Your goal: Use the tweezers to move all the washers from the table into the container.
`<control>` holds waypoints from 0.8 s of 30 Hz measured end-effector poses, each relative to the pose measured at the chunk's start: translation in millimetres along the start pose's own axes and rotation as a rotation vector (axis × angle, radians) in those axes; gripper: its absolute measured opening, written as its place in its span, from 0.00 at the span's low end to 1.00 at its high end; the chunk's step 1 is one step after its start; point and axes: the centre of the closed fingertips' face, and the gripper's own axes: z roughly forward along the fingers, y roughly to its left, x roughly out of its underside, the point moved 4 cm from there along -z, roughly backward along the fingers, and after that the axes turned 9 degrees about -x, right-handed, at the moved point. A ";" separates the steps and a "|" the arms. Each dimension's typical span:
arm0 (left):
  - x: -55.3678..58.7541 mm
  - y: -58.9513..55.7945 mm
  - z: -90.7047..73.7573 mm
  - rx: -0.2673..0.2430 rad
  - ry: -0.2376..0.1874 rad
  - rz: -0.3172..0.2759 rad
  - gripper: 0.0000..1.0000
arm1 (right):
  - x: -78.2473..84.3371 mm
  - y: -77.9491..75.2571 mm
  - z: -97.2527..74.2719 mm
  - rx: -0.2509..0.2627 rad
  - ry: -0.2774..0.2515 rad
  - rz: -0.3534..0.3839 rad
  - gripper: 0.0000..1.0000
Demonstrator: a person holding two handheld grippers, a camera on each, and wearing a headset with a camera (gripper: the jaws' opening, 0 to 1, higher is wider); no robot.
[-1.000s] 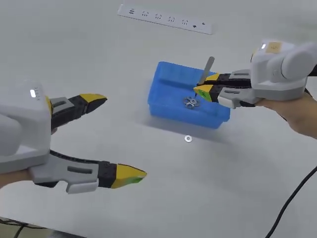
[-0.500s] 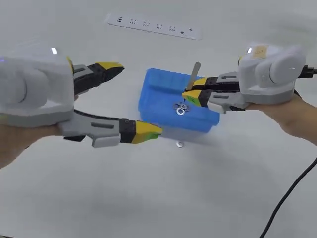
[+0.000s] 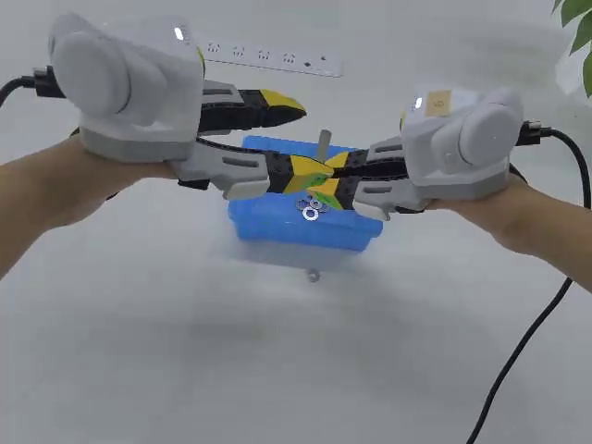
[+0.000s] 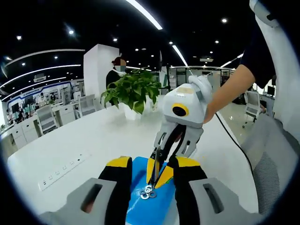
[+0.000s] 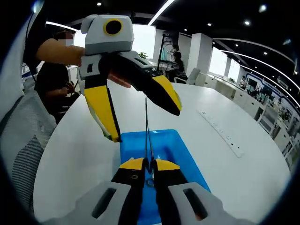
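A blue container [image 3: 277, 226] sits mid-table with several washers [image 3: 310, 208] inside; one washer [image 3: 314, 275] lies on the table just in front of it. My right gripper [image 3: 322, 190] hovers over the container, shut on thin metal tweezers [image 3: 323, 141]. The left gripper [image 3: 311, 141] faces it from the left, open, its jaws standing above and below the tweezers without touching. In the left gripper view the tweezers [image 4: 156, 165] hang between my left gripper [image 4: 152, 165] jaws, above the washers [image 4: 147, 193]. In the right gripper view my right gripper [image 5: 145, 165] clamps the tweezers [image 5: 146, 124] over the container [image 5: 166, 143].
A white power strip [image 3: 268, 57] lies behind the container. A black cable [image 3: 523, 342] runs down the right side of the table. A potted plant [image 4: 131, 91] stands far along the table. A person sits beyond the table's end.
My left gripper has come up and rightward from the table's left side to meet the right gripper over the container. The right gripper still holds the tweezers there.
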 end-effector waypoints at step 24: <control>1.7 -5.8 2.9 0.109 0.030 0.150 0.05 | 1.5 5.7 1.4 -0.014 0.015 0.003 0.12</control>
